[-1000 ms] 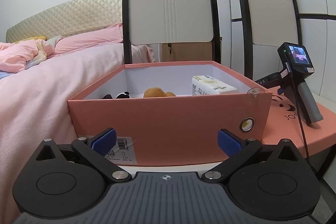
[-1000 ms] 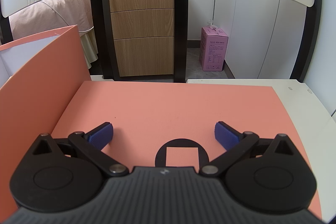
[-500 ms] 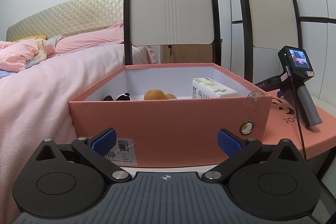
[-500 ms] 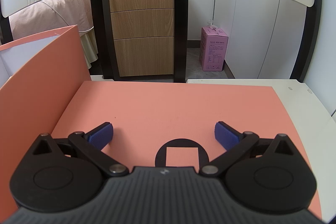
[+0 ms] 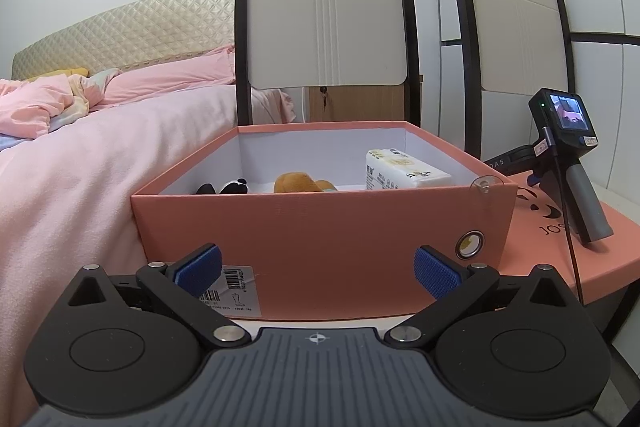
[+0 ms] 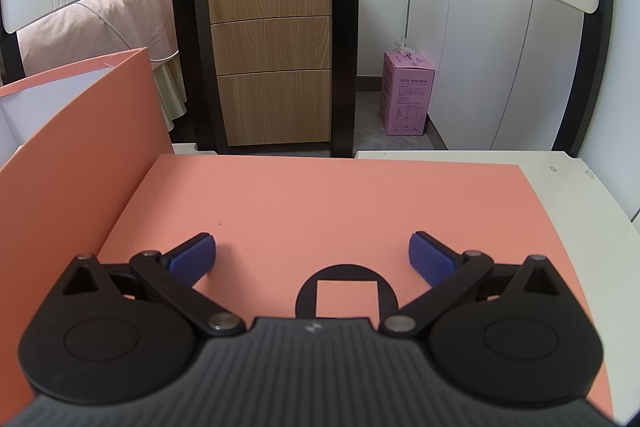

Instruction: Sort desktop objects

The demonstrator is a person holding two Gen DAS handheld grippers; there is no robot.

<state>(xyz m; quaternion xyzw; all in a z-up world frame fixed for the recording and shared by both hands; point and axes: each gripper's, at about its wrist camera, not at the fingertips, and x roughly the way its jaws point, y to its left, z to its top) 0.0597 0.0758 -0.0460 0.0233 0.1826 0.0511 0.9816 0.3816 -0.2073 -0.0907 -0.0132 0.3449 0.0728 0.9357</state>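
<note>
An open salmon-pink box (image 5: 320, 227) stands on the desk. Inside it I see a white tissue pack (image 5: 404, 173), a brown plush toy (image 5: 298, 183) and a black-and-white plush (image 5: 232, 186). My left gripper (image 5: 318, 273) is open and empty, in front of the box's near wall. My right gripper (image 6: 312, 261) is open and empty, resting over the box's flat pink lid (image 6: 340, 203), with the box wall (image 6: 72, 147) to its left. The right gripper's handle (image 5: 576, 183) shows standing on the lid in the left wrist view.
Two white chair backs (image 5: 326, 31) stand behind the desk. A pink-covered bed (image 5: 100, 139) lies to the left. A wooden drawer unit (image 6: 272, 47) and a pink carton (image 6: 406, 95) stand on the floor beyond. The white desk (image 6: 580, 195) shows right of the lid.
The left gripper has drawn back and risen slightly, so the box looks a little lower and farther. The right gripper has not moved.
</note>
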